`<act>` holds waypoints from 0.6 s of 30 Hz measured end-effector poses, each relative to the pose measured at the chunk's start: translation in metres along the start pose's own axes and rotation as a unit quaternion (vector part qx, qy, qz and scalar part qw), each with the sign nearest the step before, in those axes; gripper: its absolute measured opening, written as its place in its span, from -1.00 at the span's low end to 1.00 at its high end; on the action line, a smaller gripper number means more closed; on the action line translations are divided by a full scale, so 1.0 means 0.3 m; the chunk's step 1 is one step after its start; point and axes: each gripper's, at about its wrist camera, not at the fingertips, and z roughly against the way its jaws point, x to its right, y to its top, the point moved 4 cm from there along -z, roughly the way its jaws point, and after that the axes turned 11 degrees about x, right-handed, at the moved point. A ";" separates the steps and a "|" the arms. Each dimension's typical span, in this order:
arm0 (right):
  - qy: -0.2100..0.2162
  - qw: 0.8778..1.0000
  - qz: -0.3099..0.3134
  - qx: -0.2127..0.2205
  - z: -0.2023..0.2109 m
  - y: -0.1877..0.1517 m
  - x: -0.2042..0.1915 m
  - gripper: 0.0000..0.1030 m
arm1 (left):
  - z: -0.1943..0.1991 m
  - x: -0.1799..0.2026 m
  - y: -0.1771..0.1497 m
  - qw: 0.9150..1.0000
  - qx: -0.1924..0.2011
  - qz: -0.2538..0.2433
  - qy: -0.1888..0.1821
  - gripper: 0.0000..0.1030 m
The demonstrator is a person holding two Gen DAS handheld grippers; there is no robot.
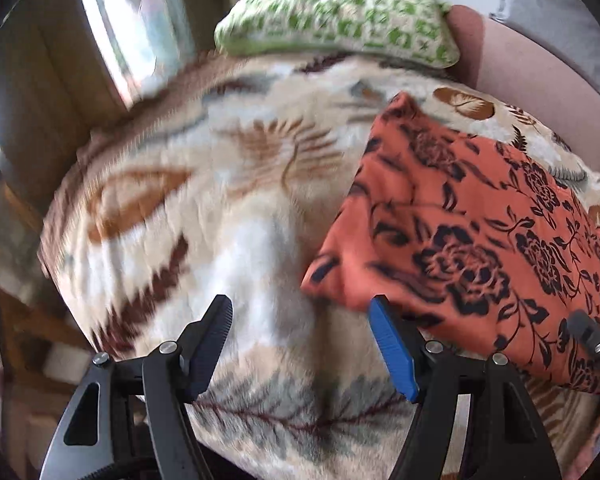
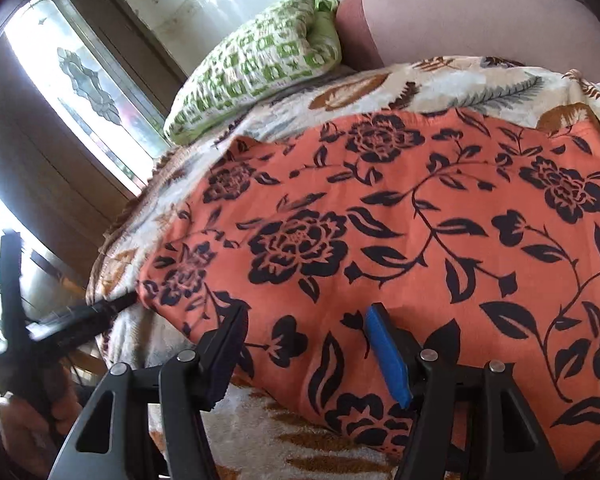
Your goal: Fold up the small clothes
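Observation:
An orange cloth (image 2: 380, 220) with black flowers lies spread flat on a cream leaf-print blanket (image 2: 480, 80). My right gripper (image 2: 306, 314) is open just above the cloth's near edge, with only flat cloth below its fingers. In the left wrist view the cloth (image 1: 472, 232) lies to the right. My left gripper (image 1: 300, 308) is open over the blanket (image 1: 220, 208) beside the cloth's near left corner, its blue finger (image 1: 392, 348) at the cloth's edge. The right wrist view shows the left gripper's black fingertip (image 2: 112, 306) at that corner, held by a hand (image 2: 32, 412). The right gripper's finger (image 1: 588, 332) shows at the far right.
A green-and-white pillow (image 2: 252, 64) rests at the back of the blanket. A dusty pink padded bolster (image 2: 480, 28) runs along the far side. A bright window (image 2: 88, 76) and dark frame stand to the left, beyond the blanket's left edge.

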 end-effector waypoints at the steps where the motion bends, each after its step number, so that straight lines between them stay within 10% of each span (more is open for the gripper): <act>1: 0.005 1.000 -0.009 0.005 0.006 0.006 0.005 0.27 | 0.000 -0.005 -0.007 1.000 0.000 0.003 0.002 0.39; 18: 0.005 0.999 -0.033 0.019 0.027 0.023 0.033 0.27 | 0.021 0.042 0.004 1.000 0.014 0.010 -0.025 0.39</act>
